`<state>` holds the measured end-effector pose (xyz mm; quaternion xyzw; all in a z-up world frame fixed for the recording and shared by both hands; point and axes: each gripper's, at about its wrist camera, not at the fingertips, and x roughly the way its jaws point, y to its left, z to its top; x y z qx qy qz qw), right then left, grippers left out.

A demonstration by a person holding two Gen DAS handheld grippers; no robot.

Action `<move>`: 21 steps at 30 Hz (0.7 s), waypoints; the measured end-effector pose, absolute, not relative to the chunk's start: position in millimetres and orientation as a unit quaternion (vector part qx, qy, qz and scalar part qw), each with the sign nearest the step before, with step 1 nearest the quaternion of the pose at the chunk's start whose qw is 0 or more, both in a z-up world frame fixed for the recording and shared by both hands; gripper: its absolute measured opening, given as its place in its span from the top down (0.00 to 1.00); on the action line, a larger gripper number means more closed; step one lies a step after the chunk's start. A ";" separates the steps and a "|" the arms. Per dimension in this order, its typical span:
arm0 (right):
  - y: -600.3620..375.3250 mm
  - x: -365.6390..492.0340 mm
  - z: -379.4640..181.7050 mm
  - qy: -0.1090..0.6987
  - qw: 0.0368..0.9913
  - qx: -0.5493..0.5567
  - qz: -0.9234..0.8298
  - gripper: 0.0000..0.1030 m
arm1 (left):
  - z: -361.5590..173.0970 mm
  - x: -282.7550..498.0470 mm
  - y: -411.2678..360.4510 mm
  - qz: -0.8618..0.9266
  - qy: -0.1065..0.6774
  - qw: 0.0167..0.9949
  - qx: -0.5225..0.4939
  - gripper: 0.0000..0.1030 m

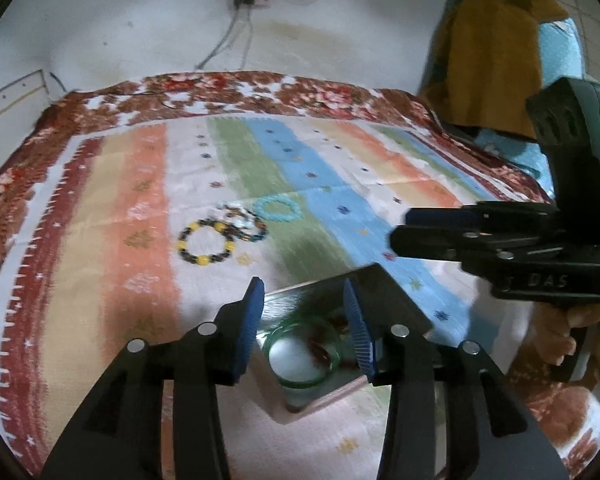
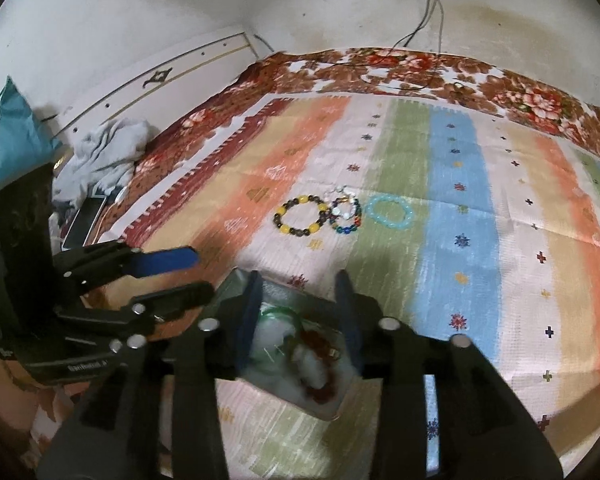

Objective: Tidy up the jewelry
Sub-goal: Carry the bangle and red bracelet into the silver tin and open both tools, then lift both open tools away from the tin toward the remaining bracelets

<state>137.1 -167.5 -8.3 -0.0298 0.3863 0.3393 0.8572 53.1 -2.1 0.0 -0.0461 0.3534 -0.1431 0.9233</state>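
1. Hovering low over the small box (image 1: 384, 300), the left gripper (image 1: 306, 320) was seen with its blue pads parted and nothing pressed between them; the right gripper (image 2: 300, 312) was likewise spread apart and empty, framing the same box from the other side.
2. Inside the box, a green bangle (image 1: 304, 352) was laid on white padding, with a reddish-brown beaded piece (image 2: 320, 344) beside it; its exact form could not be made out through the blur.
3. Three bracelets were left on the striped cloth (image 2: 452, 240), well apart from both grippers and farther up the bed: a yellow-and-dark beaded bracelet (image 2: 302, 216), a mixed-colour beaded bracelet (image 2: 346, 216) touching it, and a turquoise bracelet (image 2: 390, 210) just beside that.
4. The step in hand was judged to be a release over the box, with a reach to the next bracelet called for.
5. For that reach, one gripper would best be carried forward while the other was kept near the box to steady it.
6. The turquoise bracelet, lying free of the others, would be taken most cleanly; a pad should be slid under one side of the loop, not pressed flat on the beads.
7. The touching pair would be better parted before being lifted, lest both be dragged.
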 end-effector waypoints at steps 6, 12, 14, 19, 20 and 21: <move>-174.3 153.8 -9.3 0.389 0.871 -0.019 0.299 0.32 | 2.1 62.4 26.9 -0.060 0.356 0.931 -0.053 0.41; -178.4 173.5 -9.6 0.384 0.885 -0.017 0.264 0.19 | -0.2 78.9 47.3 -0.009 0.365 0.929 -0.058 0.33; -180.3 177.5 -11.9 0.387 0.885 -0.012 0.260 0.17 | -0.4 83.6 47.3 -0.008 0.369 0.928 -0.050 0.32; -180.8 188.0 -17.0 0.391 0.887 -0.014 0.244 0.12 | 0.3 95.7 47.6 0.000 0.369 0.929 -0.025 0.23; -179.5 188.7 -17.3 0.390 0.888 -0.015 0.242 0.12 | -0.1 99.4 48.8 0.003 0.370 0.929 -0.026 0.20; -178.4 190.6 -17.4 0.390 0.889 -0.018 0.241 0.11 | -0.4 101.1 48.6 0.004 0.370 0.929 -0.026 0.18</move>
